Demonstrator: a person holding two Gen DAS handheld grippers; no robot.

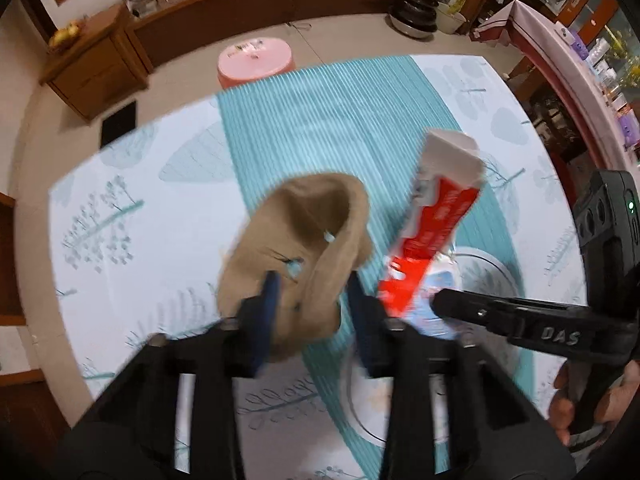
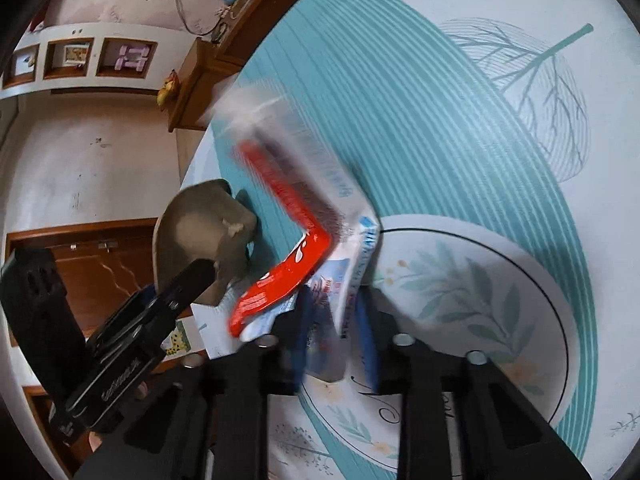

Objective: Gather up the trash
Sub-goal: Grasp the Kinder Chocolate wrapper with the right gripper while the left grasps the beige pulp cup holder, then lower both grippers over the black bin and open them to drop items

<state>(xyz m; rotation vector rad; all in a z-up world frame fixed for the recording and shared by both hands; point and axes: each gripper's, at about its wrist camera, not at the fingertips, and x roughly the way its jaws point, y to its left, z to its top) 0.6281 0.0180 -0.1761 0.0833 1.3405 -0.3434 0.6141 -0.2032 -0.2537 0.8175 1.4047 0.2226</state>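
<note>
My left gripper (image 1: 312,284) is shut on a crumpled brown paper piece (image 1: 304,240) and holds it above the table; it also shows in the right wrist view (image 2: 200,236). My right gripper (image 2: 332,312) is shut on a red and white toothpaste box (image 2: 304,248), bent in the middle, held over the edge of a floral plate (image 2: 480,280). In the left wrist view the box (image 1: 432,224) sticks up just right of the brown paper, and the right gripper's finger (image 1: 500,312) reaches in from the right.
The table has a white and teal leaf-print cloth (image 1: 320,120). A pink round stool (image 1: 256,60) stands on the floor beyond the table. Wooden cabinets (image 1: 96,68) line the far wall. A shelf with goods (image 1: 592,56) runs along the right.
</note>
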